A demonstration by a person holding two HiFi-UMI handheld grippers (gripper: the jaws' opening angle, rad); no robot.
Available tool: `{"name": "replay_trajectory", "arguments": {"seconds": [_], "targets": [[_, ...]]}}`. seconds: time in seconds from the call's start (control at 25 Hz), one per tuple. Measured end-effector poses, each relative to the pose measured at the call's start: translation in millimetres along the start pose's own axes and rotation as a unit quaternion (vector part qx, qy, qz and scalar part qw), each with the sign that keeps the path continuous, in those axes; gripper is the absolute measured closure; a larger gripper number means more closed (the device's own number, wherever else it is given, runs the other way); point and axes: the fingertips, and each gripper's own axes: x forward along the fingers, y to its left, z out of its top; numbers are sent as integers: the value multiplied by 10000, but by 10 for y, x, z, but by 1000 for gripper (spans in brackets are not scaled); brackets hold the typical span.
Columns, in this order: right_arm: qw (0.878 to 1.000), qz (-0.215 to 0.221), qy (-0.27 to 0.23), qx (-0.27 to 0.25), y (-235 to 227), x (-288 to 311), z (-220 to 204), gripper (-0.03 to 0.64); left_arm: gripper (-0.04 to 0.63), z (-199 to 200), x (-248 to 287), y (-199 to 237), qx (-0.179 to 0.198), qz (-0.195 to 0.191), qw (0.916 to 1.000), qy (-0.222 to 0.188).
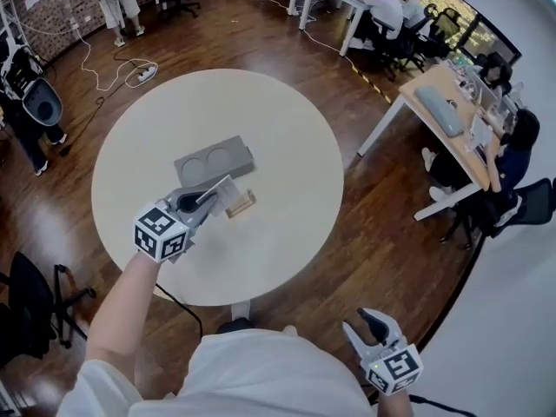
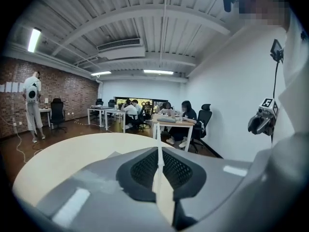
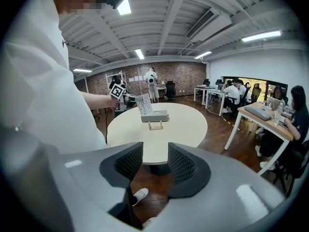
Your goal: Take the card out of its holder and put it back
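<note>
My left gripper point(image 1: 206, 201) hovers over the round table point(image 1: 287, 129), shut on a white card point(image 1: 221, 189). In the left gripper view the card point(image 2: 163, 202) shows edge-on, pinched between the black pads. The small wooden card holder point(image 1: 241, 203) stands on the table just right of the card, with nothing in it; in the right gripper view the holder point(image 3: 155, 125) is below the raised card point(image 3: 144, 104). My right gripper point(image 1: 369, 327) hangs off the table near my right side, and there its jaws point(image 3: 155, 166) stand open on nothing.
A grey block with two round recesses point(image 1: 215, 161) lies on the table behind the holder. Desks with seated people point(image 1: 452, 111) fill the right and far side. A cable and power strip point(image 1: 139, 75) lie on the wooden floor at the far left.
</note>
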Motion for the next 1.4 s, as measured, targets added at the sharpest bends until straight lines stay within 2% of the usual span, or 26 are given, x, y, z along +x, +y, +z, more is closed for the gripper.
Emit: {"name": "replay_trajectory", "arguments": {"seconds": [0.24, 0.6, 1.4], "targets": [[9988, -396, 173, 250, 115, 62, 5, 451, 580, -161, 431, 233, -27, -301, 9995, 112], [9952, -782, 313, 495, 170, 32, 21, 451, 580, -414, 702, 336, -67, -463, 9984, 310], [9949, -777, 399, 496, 163, 98, 0, 451, 580, -495, 782, 391, -140, -450, 9983, 332]]}}
